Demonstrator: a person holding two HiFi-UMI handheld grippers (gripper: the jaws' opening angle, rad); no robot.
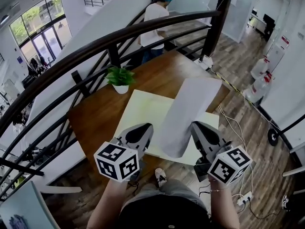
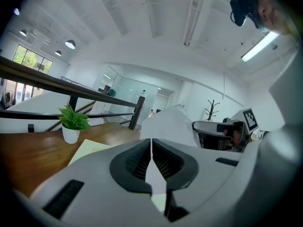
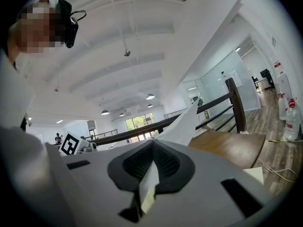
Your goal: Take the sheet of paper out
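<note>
Your right gripper (image 1: 199, 129) is clamped on the white sheet of paper (image 1: 190, 111). The sheet is lifted over the pale yellow mat (image 1: 138, 109) on the brown wooden table (image 1: 95, 123), in the middle of the frame. Your left gripper (image 1: 146, 130) has its jaws together, just beside the sheet. A black curved railing (image 1: 95, 46) crosses the upper left.

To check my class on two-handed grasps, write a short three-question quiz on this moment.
1. True or false: the left tool and the right tool both clamp the sheet of paper.
2. What stands on the table beside the pale yellow mat? A) potted plant B) mug C) laptop
3. Fill in: the table is made of ____.
Key: 1 true; 2 A; 3 wood.
</note>
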